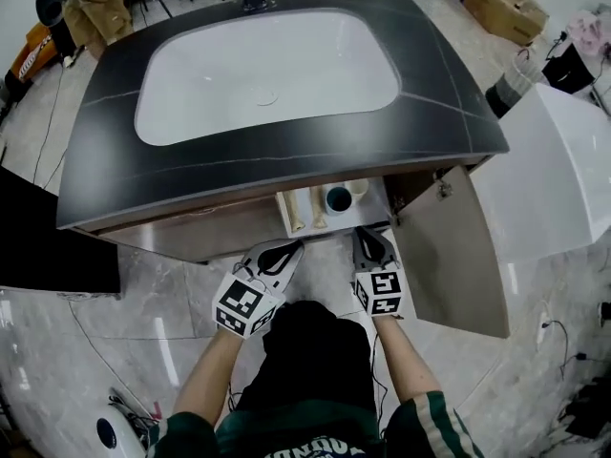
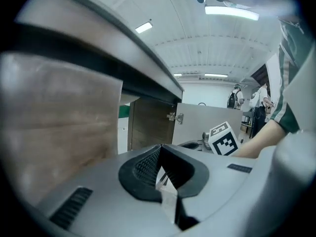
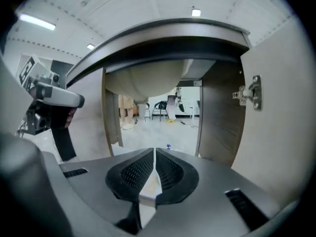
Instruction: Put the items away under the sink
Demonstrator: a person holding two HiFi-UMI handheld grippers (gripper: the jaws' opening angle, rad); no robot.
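Note:
Both grippers hang low in front of the vanity, empty. My left gripper (image 1: 283,252) is shut, its jaws pressed together (image 2: 161,168), and it points at the closed left door (image 2: 59,112). My right gripper (image 1: 372,244) is shut too (image 3: 154,166) and faces the open cabinet under the sink. Inside the cabinet a white tray (image 1: 287,218) holds a dark blue round cup (image 1: 338,199), a white cup (image 1: 358,187) and two beige bottles (image 1: 319,208). The right cabinet door (image 1: 456,256) stands open, its hinge (image 3: 250,95) showing in the right gripper view.
A dark countertop (image 1: 105,160) with a white basin (image 1: 267,74) overhangs the cabinet; the basin's underside (image 3: 148,80) bulges into the opening. A white box (image 1: 558,179) stands to the right, a black panel (image 1: 48,246) to the left. The person's knees sit just behind the grippers.

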